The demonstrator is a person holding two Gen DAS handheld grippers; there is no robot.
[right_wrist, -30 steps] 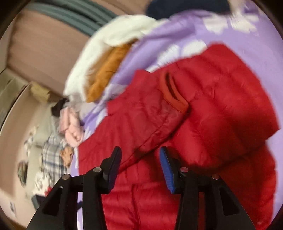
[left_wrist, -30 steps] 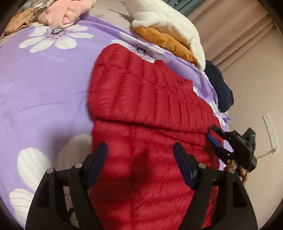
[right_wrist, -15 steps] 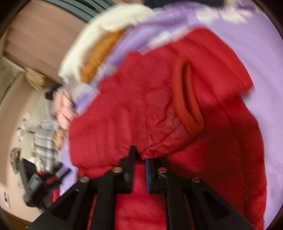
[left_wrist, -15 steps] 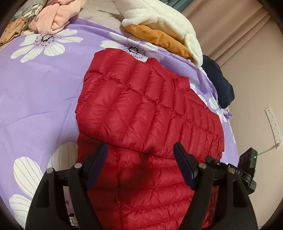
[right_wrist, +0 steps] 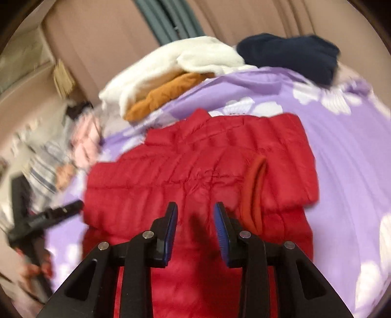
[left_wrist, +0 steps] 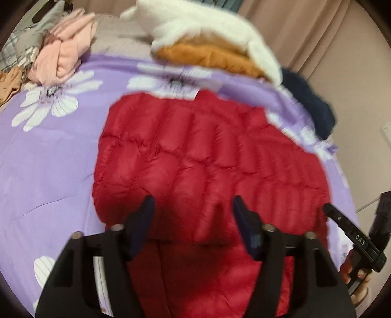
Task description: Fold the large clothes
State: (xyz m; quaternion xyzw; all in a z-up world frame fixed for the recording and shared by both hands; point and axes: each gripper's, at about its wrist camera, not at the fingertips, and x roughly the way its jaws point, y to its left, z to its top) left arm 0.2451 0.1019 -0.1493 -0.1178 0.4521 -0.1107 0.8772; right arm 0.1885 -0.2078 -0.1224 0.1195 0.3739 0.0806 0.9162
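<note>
A red quilted puffer jacket (left_wrist: pixel 210 156) lies on the purple flowered bedspread (left_wrist: pixel 48 171), its sleeves folded across the body. In the right wrist view the jacket (right_wrist: pixel 195 161) shows a sleeve cuff (right_wrist: pixel 254 190) lying on top. My left gripper (left_wrist: pixel 193 215) is open and empty, just above the jacket's folded edge. My right gripper (right_wrist: pixel 195 217) is open and empty over the jacket's middle, left of the cuff. The right gripper also shows at the right edge of the left wrist view (left_wrist: pixel 354 239).
A white fleece (left_wrist: pixel 210 27) over an orange garment (left_wrist: pixel 207 56) lies at the head of the bed. A navy garment (left_wrist: pixel 308 100) sits at the far right corner. Pink clothes (left_wrist: pixel 63 56) and plaid fabric (left_wrist: pixel 17 46) are piled at the far left. Curtains (right_wrist: pixel 171 22) hang behind.
My right gripper was shut on the red sleeve half a second ago; it has opened and let the sleeve down across the jacket. The left gripper stayed open and drew back a little.
</note>
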